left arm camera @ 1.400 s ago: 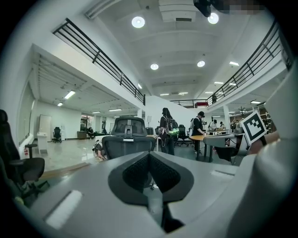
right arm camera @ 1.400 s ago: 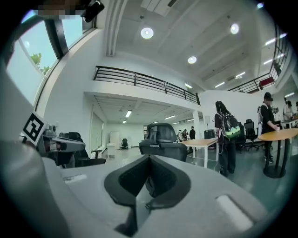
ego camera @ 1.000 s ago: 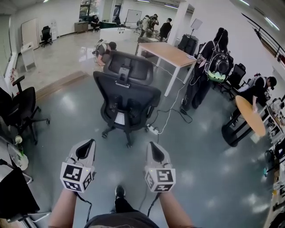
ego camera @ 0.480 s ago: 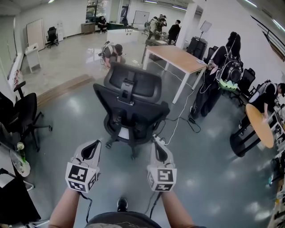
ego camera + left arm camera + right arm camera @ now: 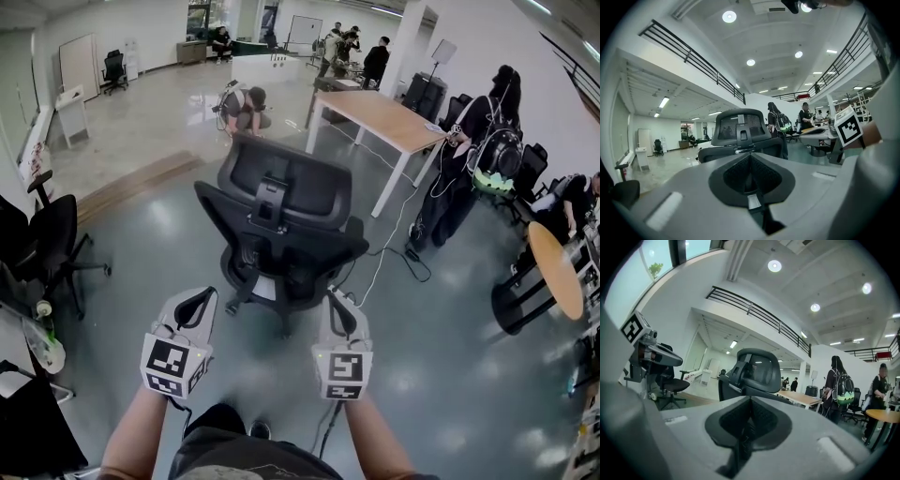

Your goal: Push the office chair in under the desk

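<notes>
A black mesh-backed office chair [image 5: 281, 225] with a headrest stands on the grey floor, its back turned towards me. Behind it to the right is a wooden-topped desk [image 5: 386, 118] on white legs. My left gripper [image 5: 199, 302] is shut and empty, just short of the chair's back on its left side. Shut and empty as well, my right gripper [image 5: 337, 309] is close behind the chair's right side. The chair [image 5: 740, 136] fills the middle of the left gripper view. In the right gripper view the chair [image 5: 752, 373] stands ahead with the desk [image 5: 804, 398] beyond it.
A power strip and white cable [image 5: 380, 258] lie on the floor right of the chair. Another black chair [image 5: 42, 234] stands at the left. A person with a backpack [image 5: 473, 159] stands by the desk; a person crouches [image 5: 246, 105] beyond it. A round table [image 5: 558, 272] is at the right.
Both grippers and I have moved forward towards the chair's back, which now looms larger and closer. Both jaws stay shut.
</notes>
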A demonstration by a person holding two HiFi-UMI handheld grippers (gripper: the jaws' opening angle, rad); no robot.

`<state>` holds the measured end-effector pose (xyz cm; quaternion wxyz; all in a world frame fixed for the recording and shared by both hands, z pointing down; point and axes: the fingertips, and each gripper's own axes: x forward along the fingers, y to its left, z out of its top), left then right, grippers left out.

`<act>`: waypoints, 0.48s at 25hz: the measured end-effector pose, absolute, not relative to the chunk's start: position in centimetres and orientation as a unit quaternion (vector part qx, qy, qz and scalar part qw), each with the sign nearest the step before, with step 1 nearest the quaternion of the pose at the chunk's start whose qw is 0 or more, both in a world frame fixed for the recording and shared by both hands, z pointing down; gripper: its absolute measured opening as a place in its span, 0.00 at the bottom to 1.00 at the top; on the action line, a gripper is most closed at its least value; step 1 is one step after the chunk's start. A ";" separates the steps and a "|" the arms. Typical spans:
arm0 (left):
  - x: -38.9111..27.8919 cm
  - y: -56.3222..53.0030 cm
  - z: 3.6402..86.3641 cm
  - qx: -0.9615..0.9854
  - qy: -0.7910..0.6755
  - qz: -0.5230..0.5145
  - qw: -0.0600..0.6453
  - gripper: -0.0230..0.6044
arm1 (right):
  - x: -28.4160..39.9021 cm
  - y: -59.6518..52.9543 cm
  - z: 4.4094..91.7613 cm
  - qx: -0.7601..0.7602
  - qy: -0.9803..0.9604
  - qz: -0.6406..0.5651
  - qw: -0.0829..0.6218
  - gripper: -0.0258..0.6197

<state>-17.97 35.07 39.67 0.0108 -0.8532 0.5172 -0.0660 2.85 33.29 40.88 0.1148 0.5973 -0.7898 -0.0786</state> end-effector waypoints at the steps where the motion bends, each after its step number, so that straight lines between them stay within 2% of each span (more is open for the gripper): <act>1: -18.2 34.3 39.7 -0.853 0.517 -0.066 0.013 0.07 | 3.0 32.7 41.1 0.602 -0.786 -0.077 0.119 0.03; 7: -19.4 29.6 41.2 -0.853 0.518 -0.066 0.006 0.14 | 3.3 29.4 42.3 0.630 -0.761 -0.070 0.140 0.03; 8: -19.6 29.0 41.5 -0.854 0.515 -0.070 0.009 0.15 | 3.3 29.1 42.5 0.634 -0.757 -0.072 0.144 0.08; 12: -20.2 26.1 42.6 -0.858 0.501 -0.100 0.049 0.24 | 3.7 27.5 43.3 0.654 -0.734 -0.078 0.166 0.18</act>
